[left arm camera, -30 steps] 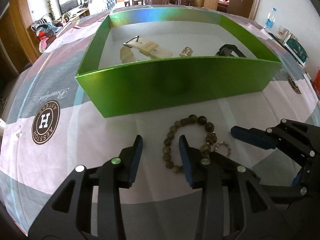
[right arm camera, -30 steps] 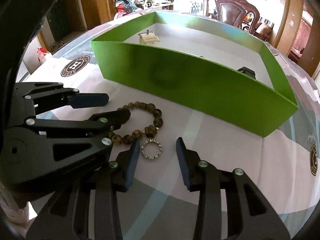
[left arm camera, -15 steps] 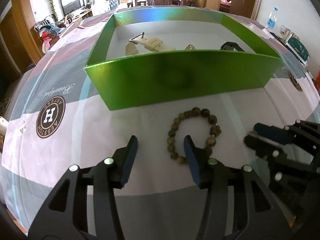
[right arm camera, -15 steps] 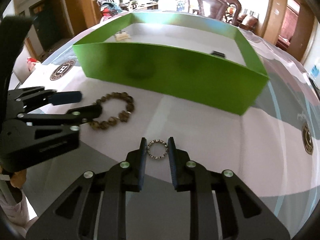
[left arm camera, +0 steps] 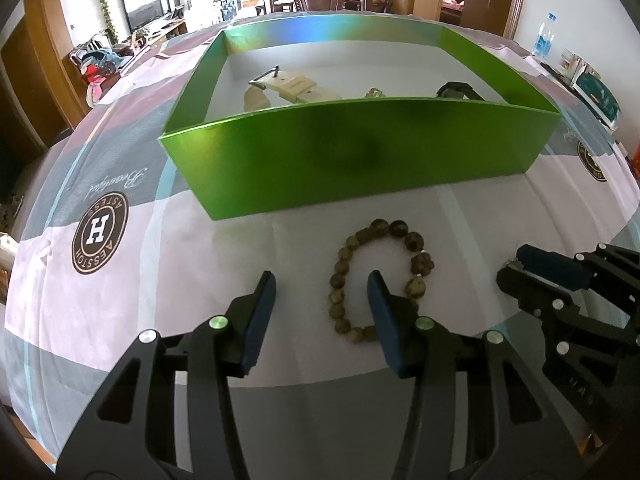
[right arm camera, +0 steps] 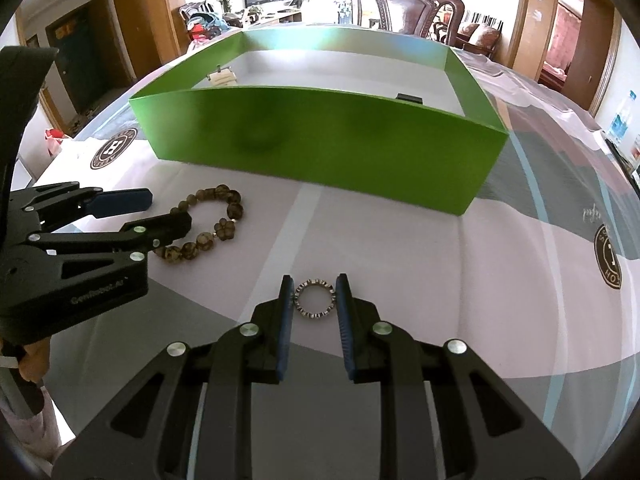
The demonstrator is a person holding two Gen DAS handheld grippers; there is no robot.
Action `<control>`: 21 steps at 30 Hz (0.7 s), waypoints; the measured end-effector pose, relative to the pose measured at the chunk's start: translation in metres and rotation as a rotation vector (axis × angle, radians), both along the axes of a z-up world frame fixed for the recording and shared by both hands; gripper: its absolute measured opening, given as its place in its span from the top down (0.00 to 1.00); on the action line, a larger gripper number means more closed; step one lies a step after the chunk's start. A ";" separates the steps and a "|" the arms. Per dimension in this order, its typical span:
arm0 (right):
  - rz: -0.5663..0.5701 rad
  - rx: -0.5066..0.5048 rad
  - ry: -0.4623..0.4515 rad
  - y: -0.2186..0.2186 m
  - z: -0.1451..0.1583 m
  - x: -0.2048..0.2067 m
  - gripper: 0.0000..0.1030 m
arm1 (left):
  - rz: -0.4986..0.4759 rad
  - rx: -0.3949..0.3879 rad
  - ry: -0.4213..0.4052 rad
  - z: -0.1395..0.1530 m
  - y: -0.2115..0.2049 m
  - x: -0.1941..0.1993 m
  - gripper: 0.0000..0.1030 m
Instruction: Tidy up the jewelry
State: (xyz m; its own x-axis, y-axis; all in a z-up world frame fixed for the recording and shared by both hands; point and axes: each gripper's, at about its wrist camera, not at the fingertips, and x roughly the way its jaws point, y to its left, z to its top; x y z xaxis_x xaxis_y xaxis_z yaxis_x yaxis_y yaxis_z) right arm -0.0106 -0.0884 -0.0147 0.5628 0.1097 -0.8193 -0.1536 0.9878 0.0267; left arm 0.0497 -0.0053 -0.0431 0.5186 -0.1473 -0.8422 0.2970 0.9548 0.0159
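Right gripper (right arm camera: 314, 300) is clenched on the ring (right arm camera: 314, 298), pads touching both its sides, the ring lifted off or resting on the worktop (right arm camera: 440, 280) — can't tell which. To its left, the left gripper (left arm camera: 322, 292) sits released, jaws wide, right finger (left arm camera: 382, 312) inside the bead bracelet (left arm camera: 380, 272) loop. Bracelet lies flat just near of the green box (left arm camera: 360, 156). Inside the box: a cream strap (left arm camera: 296, 88) and a dark band (left arm camera: 456, 90).

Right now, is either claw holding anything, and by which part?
Right claw grips the small ring across its outer rim, one pad each side. Left claw is open, holding nothing; one finger sits inside the bead bracelet.
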 end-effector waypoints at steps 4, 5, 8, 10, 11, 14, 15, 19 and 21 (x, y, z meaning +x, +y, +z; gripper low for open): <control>-0.005 -0.003 -0.003 -0.001 0.000 0.001 0.77 | -0.001 -0.004 0.000 -0.001 -0.002 0.003 0.53; -0.006 -0.003 -0.003 -0.001 0.000 0.001 0.77 | 0.000 -0.006 0.000 -0.001 -0.002 0.005 0.53; -0.012 -0.006 -0.006 -0.002 0.000 0.001 0.73 | 0.004 -0.007 -0.006 -0.001 -0.003 0.006 0.52; -0.017 -0.008 -0.007 -0.003 0.000 0.001 0.69 | 0.004 -0.002 -0.016 -0.002 -0.003 0.005 0.52; -0.018 -0.009 -0.008 -0.003 0.000 0.002 0.69 | 0.001 0.000 -0.024 -0.002 -0.003 0.004 0.53; -0.018 -0.011 -0.009 -0.004 0.000 0.002 0.68 | -0.010 0.005 -0.047 -0.002 -0.005 -0.003 0.60; -0.018 -0.012 -0.009 -0.003 0.000 0.002 0.67 | -0.010 0.013 -0.056 -0.002 -0.006 -0.006 0.60; -0.020 -0.012 -0.008 -0.004 0.000 0.003 0.65 | -0.017 0.036 -0.075 -0.002 -0.007 -0.018 0.60; -0.023 -0.010 -0.007 -0.004 0.000 0.003 0.65 | -0.023 0.033 -0.069 -0.001 -0.005 -0.024 0.60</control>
State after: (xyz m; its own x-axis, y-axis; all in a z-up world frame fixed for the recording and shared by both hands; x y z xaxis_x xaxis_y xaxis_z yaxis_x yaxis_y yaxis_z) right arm -0.0081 -0.0928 -0.0146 0.5705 0.0886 -0.8165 -0.1314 0.9912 0.0158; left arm 0.0261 -0.0106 -0.0439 0.5725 -0.1330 -0.8091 0.3161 0.9463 0.0681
